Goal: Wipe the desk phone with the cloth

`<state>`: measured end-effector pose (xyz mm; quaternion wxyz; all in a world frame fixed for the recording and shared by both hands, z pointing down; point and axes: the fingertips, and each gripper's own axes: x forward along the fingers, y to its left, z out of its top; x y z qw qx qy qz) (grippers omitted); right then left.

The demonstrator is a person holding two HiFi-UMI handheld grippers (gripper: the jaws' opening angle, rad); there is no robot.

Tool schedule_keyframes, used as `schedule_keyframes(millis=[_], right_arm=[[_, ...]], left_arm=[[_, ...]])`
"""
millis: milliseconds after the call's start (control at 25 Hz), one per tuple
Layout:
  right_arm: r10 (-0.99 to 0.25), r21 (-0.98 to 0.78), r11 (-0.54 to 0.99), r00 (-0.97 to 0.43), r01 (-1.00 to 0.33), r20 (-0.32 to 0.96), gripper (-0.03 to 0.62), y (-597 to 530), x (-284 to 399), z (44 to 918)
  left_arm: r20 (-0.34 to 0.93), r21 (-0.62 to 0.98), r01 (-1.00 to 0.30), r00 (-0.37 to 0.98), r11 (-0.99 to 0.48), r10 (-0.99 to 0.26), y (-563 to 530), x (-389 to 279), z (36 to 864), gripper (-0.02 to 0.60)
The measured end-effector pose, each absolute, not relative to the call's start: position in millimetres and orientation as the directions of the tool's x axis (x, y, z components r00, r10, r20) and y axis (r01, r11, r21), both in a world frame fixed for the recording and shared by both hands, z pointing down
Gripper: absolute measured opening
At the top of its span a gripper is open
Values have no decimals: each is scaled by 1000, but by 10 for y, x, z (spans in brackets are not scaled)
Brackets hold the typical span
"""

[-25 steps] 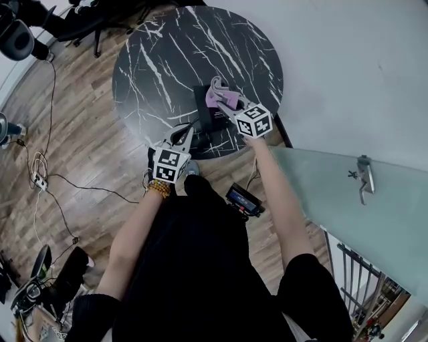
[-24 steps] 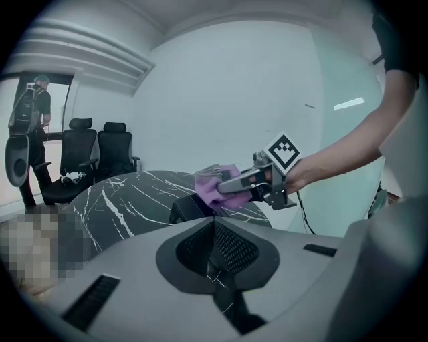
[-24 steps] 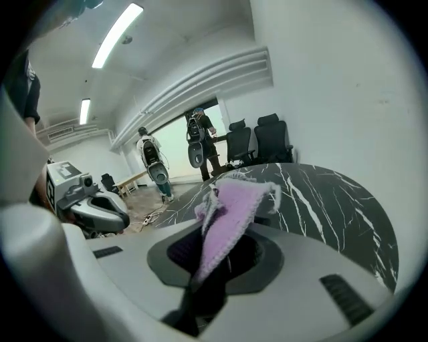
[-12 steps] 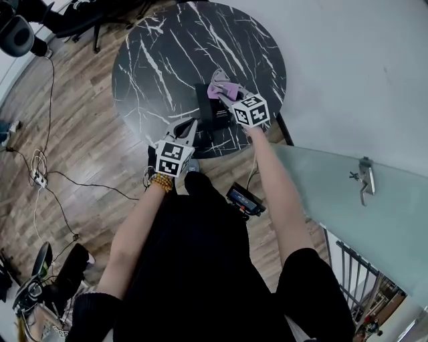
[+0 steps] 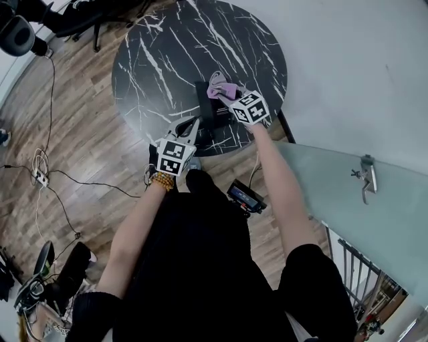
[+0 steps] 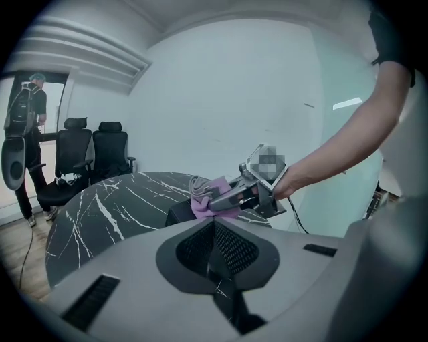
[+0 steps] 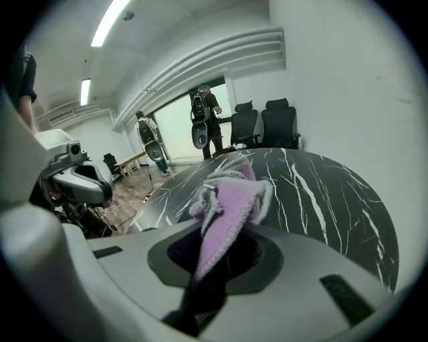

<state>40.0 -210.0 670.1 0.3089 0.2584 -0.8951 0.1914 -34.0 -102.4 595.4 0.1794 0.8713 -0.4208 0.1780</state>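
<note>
Round black marble bench [image 5: 167, 60] carries the black desk phone [image 5: 206, 108] near its edge. My right gripper [image 5: 221, 95] has its fingers pinching the purple-grey cloth [image 5: 227, 88] over the phone. The left gripper [image 5: 190, 124] has its fingers pressed together, empty. Risk: the unbraced phone may slide under wiping pressure.

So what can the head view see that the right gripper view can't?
Only the head view shows the black desk phone and the glass door's handle. Only the right gripper view shows two people wearing backpacks by the doorway and the ceiling lights. Both show the purple cloth pinched in the right tongs, the left tongs and the marble table.
</note>
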Motion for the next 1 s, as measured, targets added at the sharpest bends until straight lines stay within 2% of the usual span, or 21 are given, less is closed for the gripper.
schedule_keyframes(millis=[1000], right_arm=[[-370,-229,755,-688,-614,625,78,-1756,550,6888]], left_arm=[[471,148,-783,593,-604,-653,-906,-209,5971,14]])
